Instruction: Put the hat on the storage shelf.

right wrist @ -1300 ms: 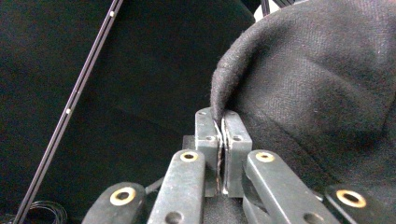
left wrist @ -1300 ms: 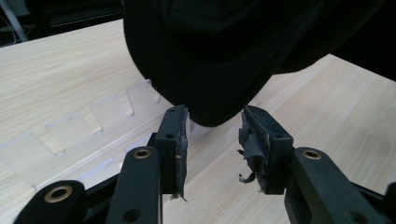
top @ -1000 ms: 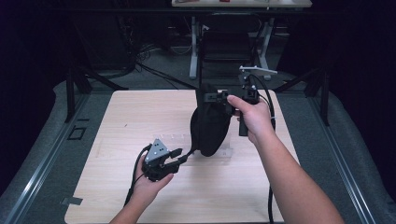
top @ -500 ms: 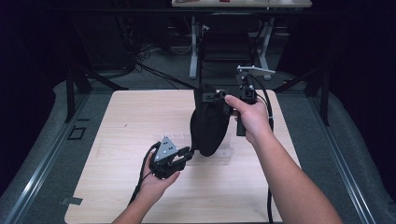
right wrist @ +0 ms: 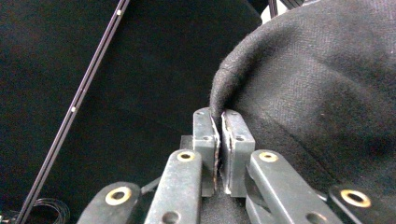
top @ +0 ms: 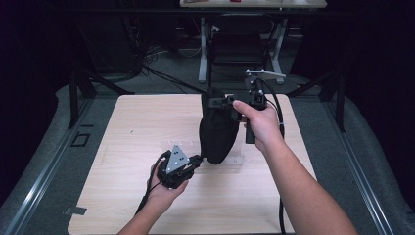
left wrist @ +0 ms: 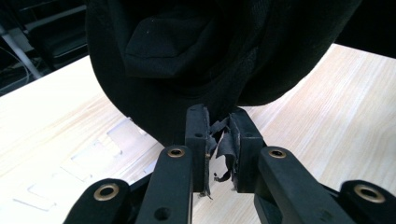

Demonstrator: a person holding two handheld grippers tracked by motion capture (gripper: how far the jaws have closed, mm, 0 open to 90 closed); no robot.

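One black cloth bag (top: 218, 129) held up between two grippers above a wooden table (top: 122, 147).

The right gripper (right wrist: 219, 122) pinches the bag's top edge; the left gripper (left wrist: 219, 133), jaws just closed narrow, nips its bottom edge (frayed pad lining shows between them), just above the table.

Black fingers (left wrist: 198, 140) (brass rivets), grey 3-cornered plate (top: 176, 159), black cables (top: 281, 215).
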